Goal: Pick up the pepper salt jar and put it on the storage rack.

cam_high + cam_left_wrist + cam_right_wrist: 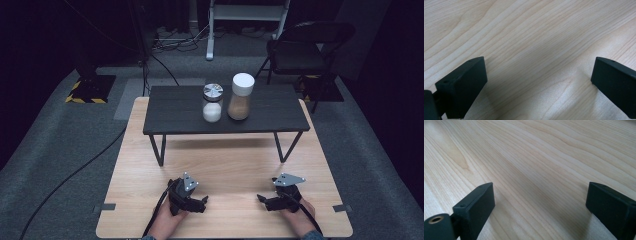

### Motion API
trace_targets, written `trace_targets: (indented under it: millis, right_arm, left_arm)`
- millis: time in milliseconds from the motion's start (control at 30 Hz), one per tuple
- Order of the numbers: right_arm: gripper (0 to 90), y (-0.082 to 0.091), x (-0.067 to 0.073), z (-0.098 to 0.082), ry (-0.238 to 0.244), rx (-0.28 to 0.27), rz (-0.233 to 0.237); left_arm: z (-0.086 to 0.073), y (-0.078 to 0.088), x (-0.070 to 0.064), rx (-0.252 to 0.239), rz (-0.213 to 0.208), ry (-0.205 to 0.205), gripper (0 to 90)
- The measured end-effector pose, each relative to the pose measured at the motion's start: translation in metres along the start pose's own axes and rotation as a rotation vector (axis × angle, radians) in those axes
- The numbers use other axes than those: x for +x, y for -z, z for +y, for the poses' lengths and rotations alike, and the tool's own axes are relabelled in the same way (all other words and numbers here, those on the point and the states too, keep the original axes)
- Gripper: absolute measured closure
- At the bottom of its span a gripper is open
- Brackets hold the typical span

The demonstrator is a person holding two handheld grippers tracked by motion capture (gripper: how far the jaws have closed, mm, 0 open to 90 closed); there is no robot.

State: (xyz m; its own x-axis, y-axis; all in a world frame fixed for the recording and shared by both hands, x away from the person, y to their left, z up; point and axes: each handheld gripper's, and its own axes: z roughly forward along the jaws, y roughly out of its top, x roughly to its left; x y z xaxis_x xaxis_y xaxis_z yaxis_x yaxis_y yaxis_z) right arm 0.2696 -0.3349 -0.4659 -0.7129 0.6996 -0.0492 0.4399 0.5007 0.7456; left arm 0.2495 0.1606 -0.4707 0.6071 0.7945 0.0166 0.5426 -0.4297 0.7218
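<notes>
Both of your hand-helds rest low in the frame on the light wooden worktop (225, 165): the left hand-held gripper (204, 201) at lower left of centre, the right hand-held gripper (260, 198) at lower right of centre. Each has its jaws spread wide with only bare wood grain between them.

The things nearest you stand in the upper middle of the frame on a small dark raised shelf (175, 117): a clear jar with a silvery lid (212, 102), part filled with white grains, and just to its right a taller jar with a white cap (240, 96) holding brown powder. They stand close, perhaps touching.

Both look rigid, smooth-walled and likely slippery, possibly glass, so fragile. Take each around the body below the lid, squarely, without squeezing hard.
</notes>
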Motion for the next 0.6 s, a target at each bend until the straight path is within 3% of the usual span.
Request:
trace_targets:
  millis: [600]
  right_arm:
    - [8.4,-0.0004,-0.0014,0.0001,0.005,-0.001,0.004]
  left_arm:
    - [0.0007,-0.0008,0.0008,0.000,-0.009,-0.008,0.3]
